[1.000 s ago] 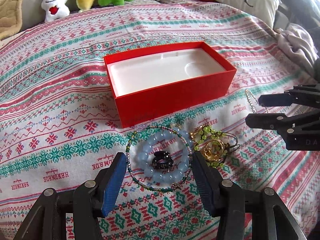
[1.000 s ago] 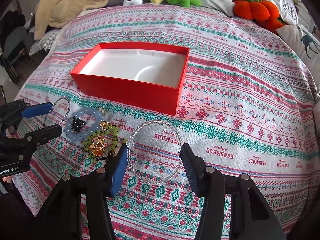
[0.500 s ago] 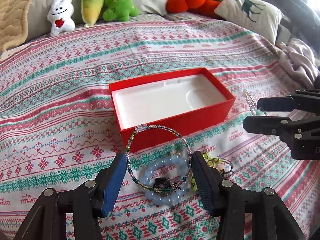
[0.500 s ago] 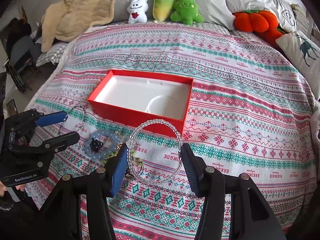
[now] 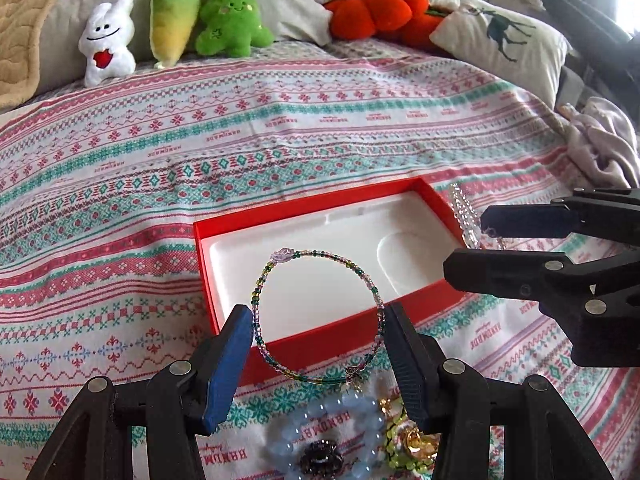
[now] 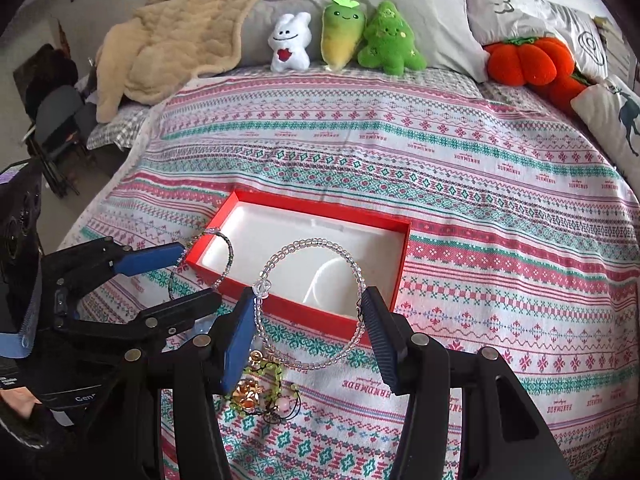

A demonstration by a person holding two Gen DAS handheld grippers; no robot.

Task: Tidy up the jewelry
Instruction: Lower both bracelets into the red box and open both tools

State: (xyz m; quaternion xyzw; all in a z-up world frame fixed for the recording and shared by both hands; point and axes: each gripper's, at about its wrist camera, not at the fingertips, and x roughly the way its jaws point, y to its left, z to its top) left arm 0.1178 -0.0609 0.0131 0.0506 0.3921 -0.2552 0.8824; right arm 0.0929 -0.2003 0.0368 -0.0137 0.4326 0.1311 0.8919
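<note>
Red box (image 5: 320, 344): matt card, smooth white liner. Bracelets (image 6: 316, 304): glossy beads. Bedspread (image 6: 480, 200): woven cloth. Toys (image 6: 386, 40): plush.

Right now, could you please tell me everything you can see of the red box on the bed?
The red box is an open, lidless rectangle, apparently cardboard, with a white moulded insert that has a round recess at one end. It sits flat on the patterned bedspread, with no jewelry inside. The left gripper and right gripper each hold a bead bracelet in front of its near wall.
</note>
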